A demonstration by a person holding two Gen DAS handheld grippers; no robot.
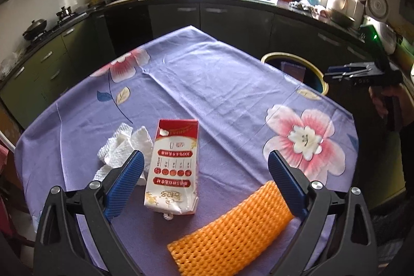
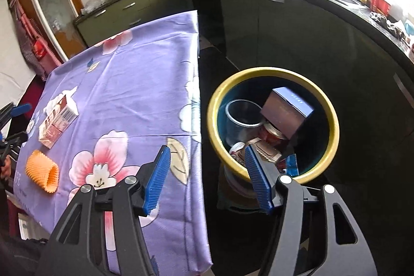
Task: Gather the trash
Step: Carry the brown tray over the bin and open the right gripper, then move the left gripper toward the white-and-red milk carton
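Note:
My left gripper (image 1: pixel 206 157) hangs open over the near part of the purple flowered table (image 1: pixel 207 74). A red and white drink carton (image 1: pixel 174 167) lies between its fingers, untouched. Crumpled white tissue (image 1: pixel 121 149) lies to the carton's left, partly behind the left finger, and an orange foam net sleeve (image 1: pixel 230 232) lies at the front right. My right gripper (image 2: pixel 207 153) is open and holds nothing, beside the table's edge and next to the yellow-rimmed bin (image 2: pixel 214 105). In the bin lie a brown and blue box (image 2: pixel 287 110), a clear cup (image 2: pixel 243 118) and wrappers.
The bin (image 1: pixel 310 66) stands on the dark floor off the table's right side, with dark kitchen cabinets (image 2: pixel 284 30) close behind it. From the right wrist view the carton (image 2: pixel 58 124) and the orange sleeve (image 2: pixel 41 170) lie far to the left. A person's hand (image 1: pixel 388 100) holds the right gripper.

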